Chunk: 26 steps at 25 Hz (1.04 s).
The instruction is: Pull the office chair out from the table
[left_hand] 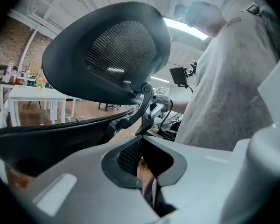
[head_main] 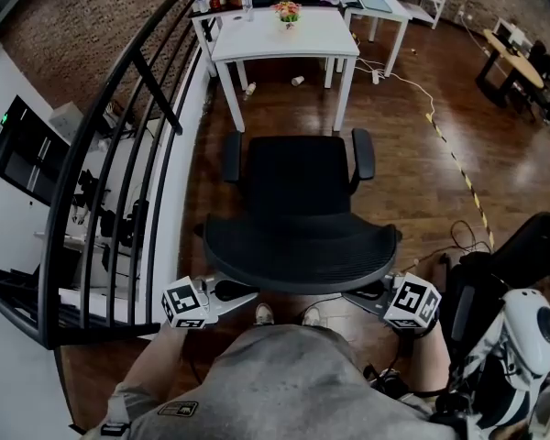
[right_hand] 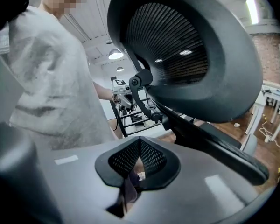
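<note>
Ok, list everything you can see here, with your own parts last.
office chair: one, black, mid floor, clear of the table, its back towards the person
white table: one, white, straight beyond the chair; more tables behind it
flower pot: one, pink and yellow blooms, on that table
railing: one, black, along the left
floor tape: one strip, yellow and black, on the wooden floor at right
shoes: two, pale, behind the chair
left tongs: one, grey, shut, by the chair back's left end
right tongs: one, grey, shut, by its right end
</note>
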Tool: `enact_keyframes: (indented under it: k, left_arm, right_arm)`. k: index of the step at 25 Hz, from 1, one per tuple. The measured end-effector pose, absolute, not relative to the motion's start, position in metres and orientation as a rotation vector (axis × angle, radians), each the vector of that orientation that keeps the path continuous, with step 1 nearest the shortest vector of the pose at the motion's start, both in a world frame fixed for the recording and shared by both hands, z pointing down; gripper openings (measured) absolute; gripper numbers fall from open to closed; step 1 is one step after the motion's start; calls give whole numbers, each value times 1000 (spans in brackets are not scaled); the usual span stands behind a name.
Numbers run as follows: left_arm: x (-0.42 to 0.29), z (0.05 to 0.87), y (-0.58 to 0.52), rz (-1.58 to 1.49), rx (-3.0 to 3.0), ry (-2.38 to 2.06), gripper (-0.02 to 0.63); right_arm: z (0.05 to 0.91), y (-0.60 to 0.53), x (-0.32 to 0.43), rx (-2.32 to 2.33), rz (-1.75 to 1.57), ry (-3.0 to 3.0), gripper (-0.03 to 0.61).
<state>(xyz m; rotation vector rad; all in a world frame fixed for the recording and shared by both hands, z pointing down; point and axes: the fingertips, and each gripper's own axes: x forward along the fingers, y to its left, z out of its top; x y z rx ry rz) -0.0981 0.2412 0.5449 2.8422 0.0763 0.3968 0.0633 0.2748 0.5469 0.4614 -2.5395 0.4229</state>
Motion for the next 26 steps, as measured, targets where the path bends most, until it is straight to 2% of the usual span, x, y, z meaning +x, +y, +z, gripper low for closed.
enact_keyframes:
  k: [26]
  left_arm:
    - [-92, 542, 244, 411, 2837, 73, 5]
  right_arm:
    - [543, 272, 67, 455, 384, -2543, 6]
